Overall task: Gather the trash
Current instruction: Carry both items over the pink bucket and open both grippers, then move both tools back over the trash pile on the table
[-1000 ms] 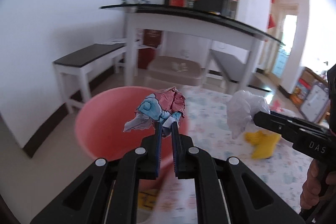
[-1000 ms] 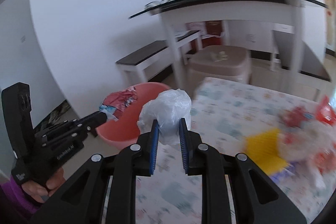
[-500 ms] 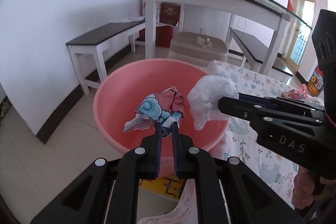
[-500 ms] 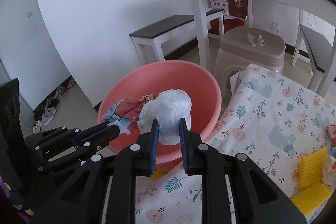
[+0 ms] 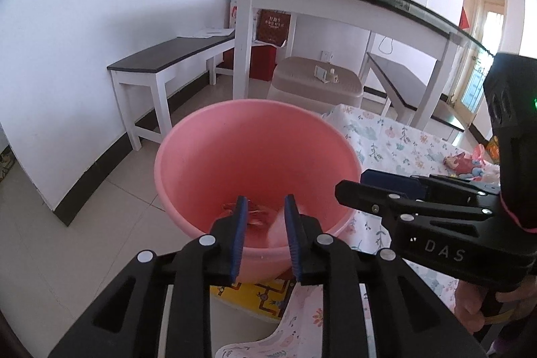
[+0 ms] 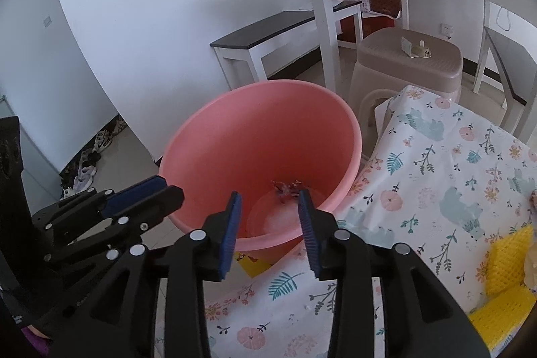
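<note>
Crumpled wrapper [image 6: 286, 187]: down in the bottom of the pink basin [image 5: 208, 156], reddish and scrunched, clear of any pads.
White plastic bag [image 6: 278, 217]: pale blur on the basin floor right beside the wrapper; edges too blurred to trace.
Pink basin: sits on the tiled floor [image 5: 67, 244], hard against the corner of the floral cloth [image 6: 436, 176].
Left hand-held gripper [image 5: 265, 225]: poised over the basin's near rim, jaws opening, nothing between the blue pads.
Right hand-held gripper [image 6: 270, 220]: also over the near rim, jaws opening, gap empty, basin floor visible through it.
Yellow foam net [image 6: 503, 284]: lies on the floral cloth, well apart from the basin.
Beige stool [image 6: 409, 62]: just behind the basin, small items on top.
Bench [image 5: 167, 56]: dark-topped, white-legged, along the wall beyond the basin.
</note>
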Demonstrator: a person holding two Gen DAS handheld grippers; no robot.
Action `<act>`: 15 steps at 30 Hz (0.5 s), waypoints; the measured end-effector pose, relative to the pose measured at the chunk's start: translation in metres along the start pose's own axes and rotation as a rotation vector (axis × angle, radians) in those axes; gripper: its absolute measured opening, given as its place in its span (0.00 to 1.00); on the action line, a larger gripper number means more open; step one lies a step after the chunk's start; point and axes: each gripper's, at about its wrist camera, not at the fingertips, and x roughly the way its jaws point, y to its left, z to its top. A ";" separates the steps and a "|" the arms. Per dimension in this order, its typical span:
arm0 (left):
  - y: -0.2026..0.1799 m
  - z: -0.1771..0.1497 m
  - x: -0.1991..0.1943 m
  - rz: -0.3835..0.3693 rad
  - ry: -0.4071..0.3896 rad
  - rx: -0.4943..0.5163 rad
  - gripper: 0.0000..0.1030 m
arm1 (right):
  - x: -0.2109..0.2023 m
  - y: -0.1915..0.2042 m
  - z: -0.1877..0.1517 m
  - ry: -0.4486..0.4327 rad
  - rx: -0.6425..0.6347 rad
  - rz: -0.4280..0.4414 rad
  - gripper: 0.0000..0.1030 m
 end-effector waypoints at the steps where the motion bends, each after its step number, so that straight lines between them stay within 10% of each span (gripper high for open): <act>1: 0.000 0.000 -0.003 -0.006 -0.006 -0.001 0.21 | -0.002 0.000 -0.001 -0.005 0.000 -0.004 0.35; 15: -0.054 -0.002 -0.026 -0.187 -0.053 0.082 0.22 | -0.068 -0.022 -0.044 -0.093 0.026 -0.132 0.35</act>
